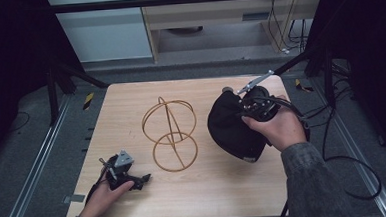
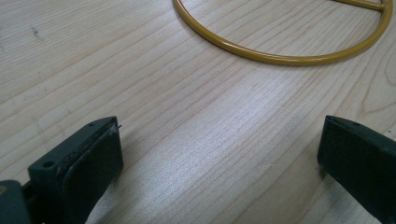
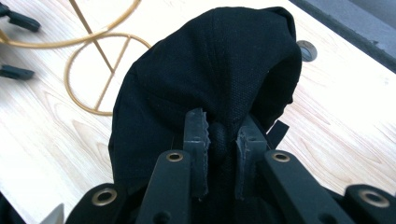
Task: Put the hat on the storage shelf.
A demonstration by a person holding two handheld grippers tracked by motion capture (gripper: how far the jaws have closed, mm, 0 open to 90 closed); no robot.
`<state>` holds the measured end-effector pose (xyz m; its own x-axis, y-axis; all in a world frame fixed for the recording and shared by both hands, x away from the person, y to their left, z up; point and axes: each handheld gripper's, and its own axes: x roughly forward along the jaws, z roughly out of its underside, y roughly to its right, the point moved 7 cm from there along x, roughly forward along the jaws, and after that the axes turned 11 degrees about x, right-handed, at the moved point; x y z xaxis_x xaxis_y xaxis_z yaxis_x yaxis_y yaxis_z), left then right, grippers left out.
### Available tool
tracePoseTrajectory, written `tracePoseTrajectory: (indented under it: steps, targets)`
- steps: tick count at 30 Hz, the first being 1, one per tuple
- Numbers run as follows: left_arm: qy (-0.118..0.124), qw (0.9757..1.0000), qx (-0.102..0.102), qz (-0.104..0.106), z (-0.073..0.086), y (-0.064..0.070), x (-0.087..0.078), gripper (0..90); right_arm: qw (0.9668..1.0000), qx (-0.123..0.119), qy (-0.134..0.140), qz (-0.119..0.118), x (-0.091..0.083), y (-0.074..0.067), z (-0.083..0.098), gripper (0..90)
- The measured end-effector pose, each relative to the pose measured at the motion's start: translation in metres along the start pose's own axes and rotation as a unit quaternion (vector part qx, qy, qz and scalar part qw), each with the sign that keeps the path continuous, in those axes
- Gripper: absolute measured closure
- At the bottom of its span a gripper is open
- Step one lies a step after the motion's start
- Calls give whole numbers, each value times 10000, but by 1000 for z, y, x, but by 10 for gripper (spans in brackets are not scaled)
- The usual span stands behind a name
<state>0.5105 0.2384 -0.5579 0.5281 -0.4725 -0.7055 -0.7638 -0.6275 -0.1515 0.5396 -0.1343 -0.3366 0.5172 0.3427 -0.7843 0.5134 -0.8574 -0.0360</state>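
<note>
High view: right hand-held gripper (image 1: 248,107) clamped on a black cap (image 1: 232,126), pinching a bunched fold of cloth at its top, at the right side of the wooden counter (image 1: 130,97). Right gripper view: jaws nearly together with that fold squeezed between them. Gold wire stand (image 1: 170,133) at the middle, just beside the cap. Left hand-held gripper (image 1: 134,180) low at the near left edge, jaws wide apart, nothing between them.
</note>
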Motion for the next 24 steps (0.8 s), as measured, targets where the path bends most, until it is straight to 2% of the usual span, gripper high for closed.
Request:
tracePoseTrajectory:
  steps: [6,13,24]
  targets:
    - [-2,10000,0,-1,0,0,0,0,9998,14,140,-148,-6,-2,-3,784]
    - [-3,10000,5,3,0,0,0,0,9997,109,150,-145,-11,2,-2,784]
    - [3,10000,-3,-1,-1,0,1,0,9993,222,284,-108,-23,16,-13,784]
